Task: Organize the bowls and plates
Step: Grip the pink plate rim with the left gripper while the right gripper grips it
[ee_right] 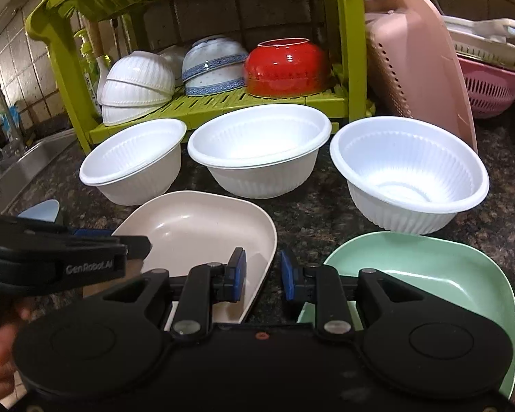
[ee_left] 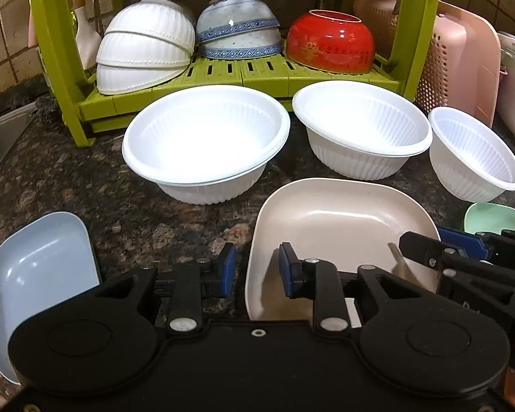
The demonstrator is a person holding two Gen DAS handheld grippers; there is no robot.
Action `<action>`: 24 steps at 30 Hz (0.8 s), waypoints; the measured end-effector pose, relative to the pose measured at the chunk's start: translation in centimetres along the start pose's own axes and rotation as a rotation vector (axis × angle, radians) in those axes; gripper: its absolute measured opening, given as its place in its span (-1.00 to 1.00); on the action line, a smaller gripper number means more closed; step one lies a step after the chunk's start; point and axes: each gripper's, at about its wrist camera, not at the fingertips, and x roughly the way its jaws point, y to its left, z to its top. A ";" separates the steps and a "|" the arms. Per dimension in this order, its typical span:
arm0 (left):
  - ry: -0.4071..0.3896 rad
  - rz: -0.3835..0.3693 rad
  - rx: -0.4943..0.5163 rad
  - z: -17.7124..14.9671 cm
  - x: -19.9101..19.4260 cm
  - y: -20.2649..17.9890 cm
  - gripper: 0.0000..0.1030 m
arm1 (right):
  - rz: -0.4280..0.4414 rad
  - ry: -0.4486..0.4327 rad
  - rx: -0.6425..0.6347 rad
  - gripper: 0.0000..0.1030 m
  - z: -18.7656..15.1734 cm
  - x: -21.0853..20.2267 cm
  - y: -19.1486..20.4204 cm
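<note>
Left wrist view: the left gripper [ee_left: 257,267] is parted a little, straddling the near-left rim of the beige plate [ee_left: 340,219] without pinching it. The right gripper [ee_right: 262,273] gapes likewise, empty, between that plate and the green plate [ee_right: 429,267]. Three white plastic bowls [ee_right: 261,151] stand beyond, before the green rack [ee_right: 223,106] of upturned bowls.

Two low, close wrist views facing the green rack [ee_left: 202,72], sharing the beige plate [ee_right: 189,226].

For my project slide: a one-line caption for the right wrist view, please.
Open right gripper hovers between beige square plate and mint-green square plate, three white ribbed plastic bowls behind.
</note>
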 end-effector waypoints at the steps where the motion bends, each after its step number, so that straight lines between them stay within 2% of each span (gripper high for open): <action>1: -0.002 -0.006 0.003 0.0 0.0 -0.1 -0.51 | 0.002 -0.001 -0.005 -0.61 -0.1 0.0 0.1; 12: 0.007 -0.069 -0.021 -0.7 -1.2 0.4 -0.59 | 0.012 -0.043 -0.010 -0.64 0.0 -1.4 0.1; 24: -0.034 -0.022 -0.049 -2.5 -5.1 1.7 -0.59 | 0.085 -0.046 -0.046 -0.64 -0.8 -3.3 1.9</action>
